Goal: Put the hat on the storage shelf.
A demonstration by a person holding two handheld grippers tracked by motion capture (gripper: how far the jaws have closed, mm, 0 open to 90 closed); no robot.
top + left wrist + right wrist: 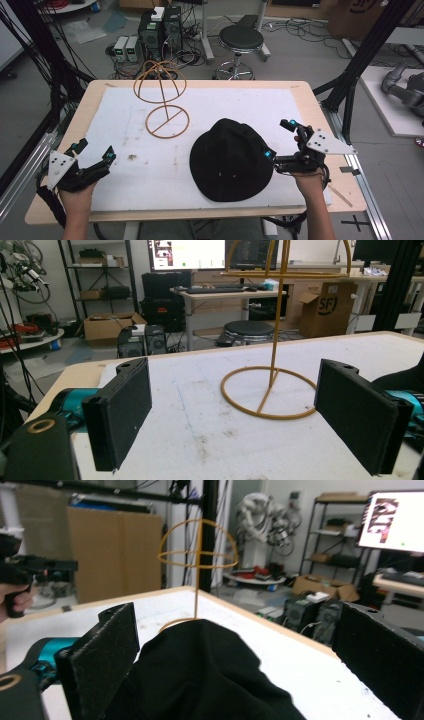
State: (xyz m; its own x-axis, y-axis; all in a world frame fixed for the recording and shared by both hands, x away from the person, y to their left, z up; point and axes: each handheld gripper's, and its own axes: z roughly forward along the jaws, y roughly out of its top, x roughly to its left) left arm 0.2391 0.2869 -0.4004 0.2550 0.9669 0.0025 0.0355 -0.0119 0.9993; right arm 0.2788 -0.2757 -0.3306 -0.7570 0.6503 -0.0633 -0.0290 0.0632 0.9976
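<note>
A black hat [231,160] lies crown up on the white mat [150,165], right of centre. A gold wire hat stand [161,100] is upright behind it on a ring base, its domed top bare. My right gripper [278,139] is open at the hat's right edge. In the right gripper view the hat [200,675] bulges up between the spread jaws, with the stand [197,555] beyond it. My left gripper [95,150] hovers open and empty near the table's left front. Its own view faces the stand [272,390] across bare mat, and the hat's edge [405,380] peeks in at the right.
The wooden table [310,100] borders the mat on all sides. Black frame posts [350,95] stand at its right and left. On the floor behind are a round stool [241,40], computer boxes [160,27] and cables. A thin stick [340,195] lies at the right front.
</note>
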